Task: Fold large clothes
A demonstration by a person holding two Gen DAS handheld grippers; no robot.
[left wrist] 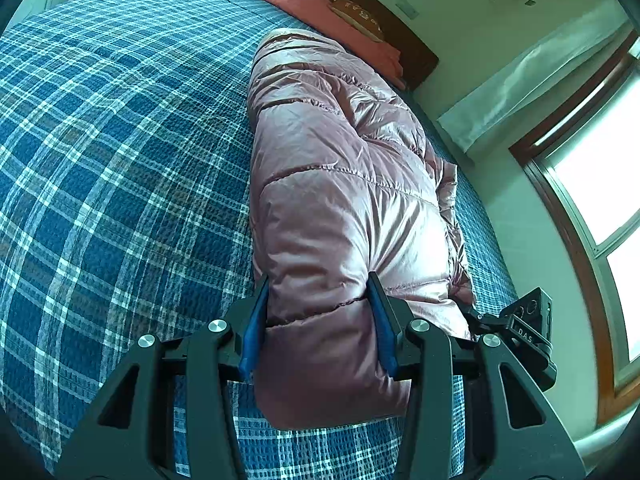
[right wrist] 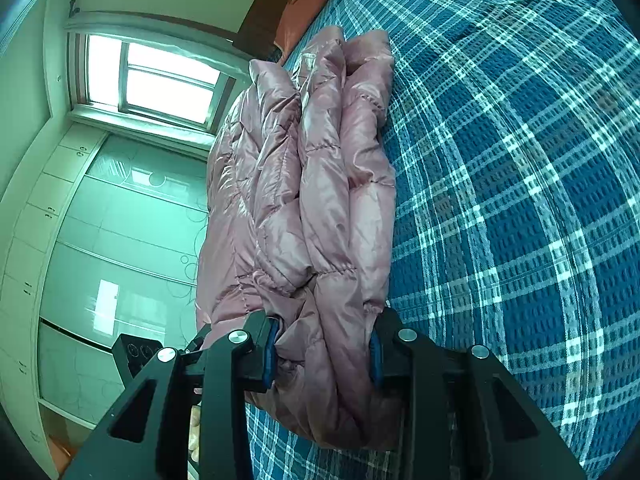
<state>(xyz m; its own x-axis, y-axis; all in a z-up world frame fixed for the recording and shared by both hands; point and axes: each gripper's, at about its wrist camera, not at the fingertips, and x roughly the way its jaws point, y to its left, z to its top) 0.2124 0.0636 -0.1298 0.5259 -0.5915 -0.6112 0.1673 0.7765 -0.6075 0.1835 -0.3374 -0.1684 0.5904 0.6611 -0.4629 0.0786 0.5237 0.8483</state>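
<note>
Jacket [left wrist: 336, 184] lies along the middle of each frame on the plaid bed [left wrist: 120, 160], already a narrow lengthwise bundle — we judge the crosswise fold remains, with left tool [left wrist: 318, 320] and right tool [right wrist: 324, 348] each clamping its near end.

Glossy quilted jacket [left wrist: 332, 184], waffle-textured cloth bedspread [left wrist: 120, 160]

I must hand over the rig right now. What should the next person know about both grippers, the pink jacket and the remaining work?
Left gripper: shut on the near end of the pink puffer jacket.
Right gripper: shut on the bunched layers at the jacket's end.
Jacket: lies as a long, narrow bundle on the blue plaid bedspread, pointing toward the pillow.
Done: it appears already folded lengthwise.
Left: probably fold it across its length into a compact stack, then release.
</note>
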